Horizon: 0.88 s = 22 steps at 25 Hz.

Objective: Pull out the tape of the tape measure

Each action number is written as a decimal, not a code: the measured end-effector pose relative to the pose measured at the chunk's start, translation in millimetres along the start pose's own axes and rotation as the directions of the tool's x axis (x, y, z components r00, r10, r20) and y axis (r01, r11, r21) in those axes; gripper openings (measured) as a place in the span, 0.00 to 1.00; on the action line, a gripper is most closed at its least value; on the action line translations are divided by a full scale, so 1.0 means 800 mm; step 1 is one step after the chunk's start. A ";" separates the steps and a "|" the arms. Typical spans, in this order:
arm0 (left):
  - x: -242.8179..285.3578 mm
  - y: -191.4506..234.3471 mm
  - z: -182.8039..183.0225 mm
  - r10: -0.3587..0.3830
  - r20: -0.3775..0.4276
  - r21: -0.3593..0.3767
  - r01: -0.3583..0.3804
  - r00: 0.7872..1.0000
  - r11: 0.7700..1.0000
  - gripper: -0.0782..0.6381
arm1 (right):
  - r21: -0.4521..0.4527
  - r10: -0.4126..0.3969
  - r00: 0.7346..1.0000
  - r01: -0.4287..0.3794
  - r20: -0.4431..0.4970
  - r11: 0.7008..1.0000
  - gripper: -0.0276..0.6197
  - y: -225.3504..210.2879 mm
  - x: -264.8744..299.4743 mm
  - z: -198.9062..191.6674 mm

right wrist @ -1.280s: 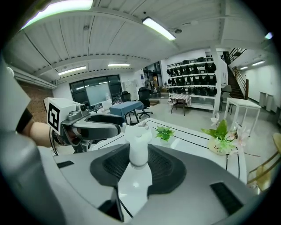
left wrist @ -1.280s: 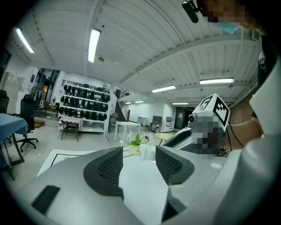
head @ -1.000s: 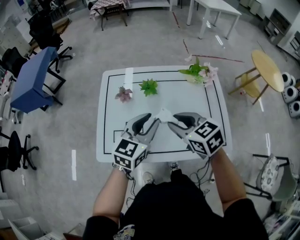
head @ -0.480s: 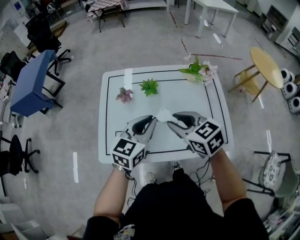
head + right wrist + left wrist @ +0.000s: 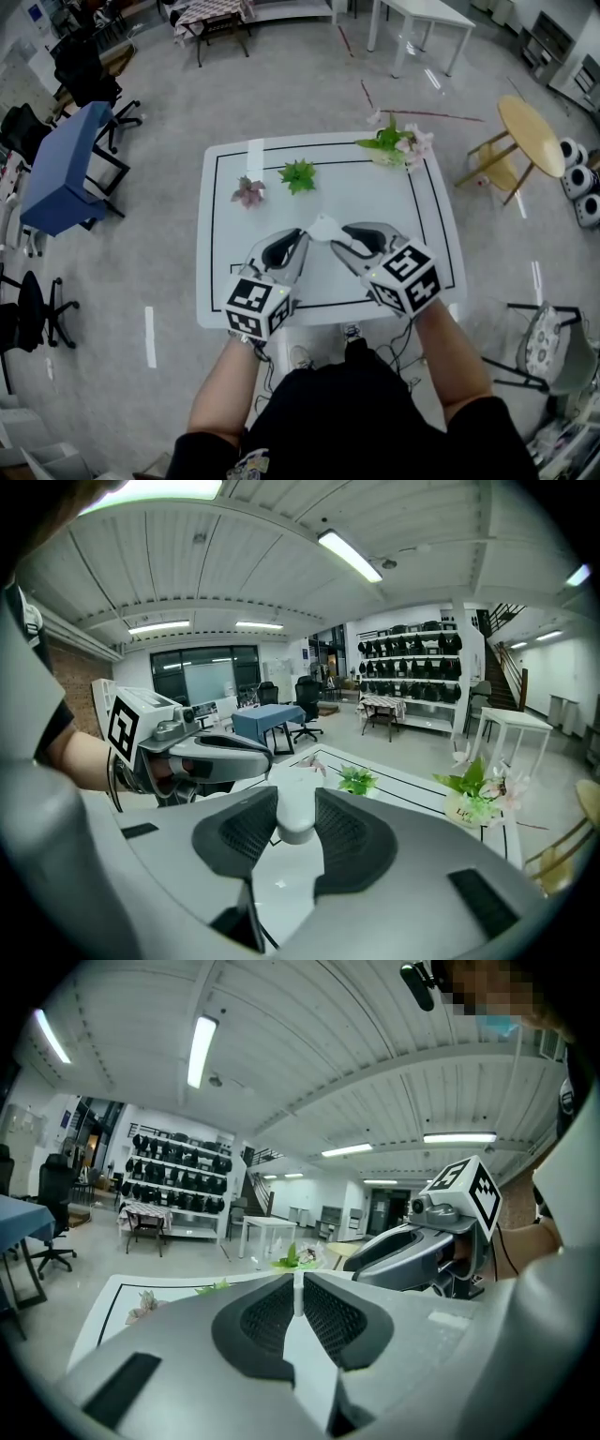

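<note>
The task stands at the very start of the pull. The right tool (image 5: 343, 240) has its jaws set part-way apart and pressed on the body of the white tape measure (image 5: 294, 810), which fills the gap between its pads. The left tool (image 5: 299, 237) has just been closing its jaws, and in the left gripper view they are nearly together on a thin white strip, the tape's end (image 5: 298, 1288), which stands upright between the pads. So both holds look made (the body in one tool, the tape's end in the other), and that is the part done.

What is left is the pull itself, as I judge it. The two tools sit tip to tip with the tape measure between them, held over the near half of the table (image 5: 375, 202), and no stretch of drawn tape shows between them in any view. Drawing the tools apart would be the whole of the remaining work.

By count:
- one tape measure
- two tools, one in each hand
- one white table with a black line around its border
- three plants along the far side of it: a small pinkish plant (image 5: 248, 190), a small green plant (image 5: 298, 174), and a larger bunch of leaves and pale flowers (image 5: 398, 145) at the far right corner

All three stand well apart from the tools
</note>
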State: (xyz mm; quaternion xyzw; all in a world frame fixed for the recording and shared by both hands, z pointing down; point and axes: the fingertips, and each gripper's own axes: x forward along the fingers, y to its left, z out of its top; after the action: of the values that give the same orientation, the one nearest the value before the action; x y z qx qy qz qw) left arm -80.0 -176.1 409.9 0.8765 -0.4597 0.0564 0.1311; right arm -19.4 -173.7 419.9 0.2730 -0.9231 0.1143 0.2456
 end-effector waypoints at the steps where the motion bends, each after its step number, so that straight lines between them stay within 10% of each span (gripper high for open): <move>1: 0.000 0.001 -0.001 0.006 -0.001 -0.004 -0.006 1.000 1.000 0.15 | 0.002 -0.009 1.000 0.009 -0.002 1.000 0.23 -0.001 0.001 -0.001; 22: -0.006 0.041 -0.025 0.081 -0.077 -0.123 -0.090 0.994 0.988 0.15 | 0.086 -0.157 0.986 0.162 -0.060 0.983 0.23 -0.040 0.008 -0.027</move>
State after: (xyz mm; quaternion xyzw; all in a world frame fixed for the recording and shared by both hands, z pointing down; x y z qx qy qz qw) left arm -109.2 -184.3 433.6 0.8434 -0.4944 0.0642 0.2001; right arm 2.8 -195.6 444.2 0.3540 -0.8853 0.1433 0.2654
